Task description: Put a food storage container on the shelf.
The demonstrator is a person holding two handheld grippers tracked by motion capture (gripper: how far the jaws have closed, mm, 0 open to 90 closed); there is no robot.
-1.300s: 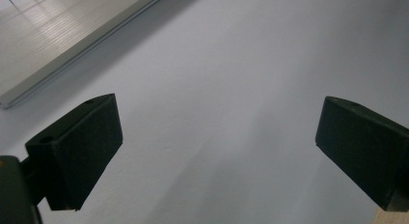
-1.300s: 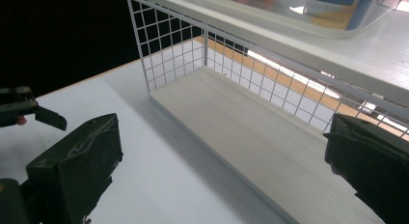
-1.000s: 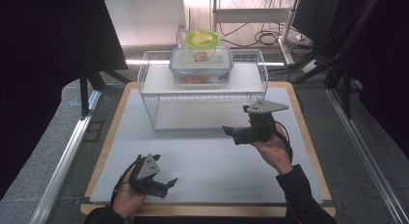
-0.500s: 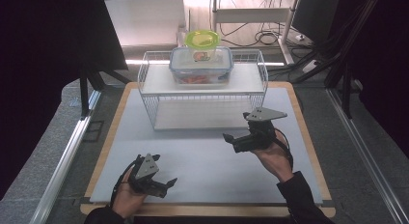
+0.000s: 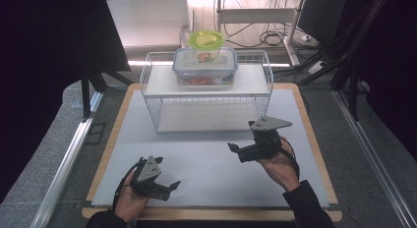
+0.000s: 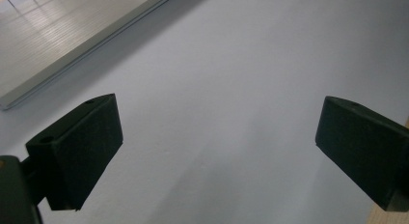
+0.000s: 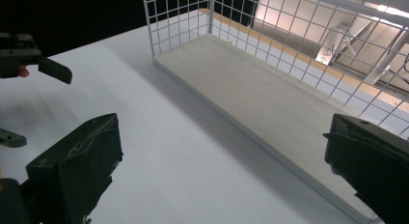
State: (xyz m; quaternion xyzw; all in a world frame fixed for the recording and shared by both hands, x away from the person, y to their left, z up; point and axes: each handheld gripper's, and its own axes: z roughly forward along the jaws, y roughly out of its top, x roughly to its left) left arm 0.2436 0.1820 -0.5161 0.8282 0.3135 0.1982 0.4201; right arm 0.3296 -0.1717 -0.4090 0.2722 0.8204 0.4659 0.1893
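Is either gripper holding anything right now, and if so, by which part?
Nothing is held. The left gripper and the right gripper both have their jaws spread open over the bare white mat.

— Where is there room to move?

— The white mat [image 5: 206,164] lies bare between the left gripper [image 5: 169,187] and the right gripper [image 5: 235,152], which are well apart, both with jaws spread and nothing between them.

— What blocks the far side?

— The wire rack [image 5: 206,102]. Its front is open, so the lower shelf [image 7: 270,103] can be entered from the mat; wire mesh closes its sides.

— And on top?

— The clear box [image 5: 205,66] sits mid-shelf with a green-lidded tub [image 5: 206,41] just behind; bare shelf remains either side.
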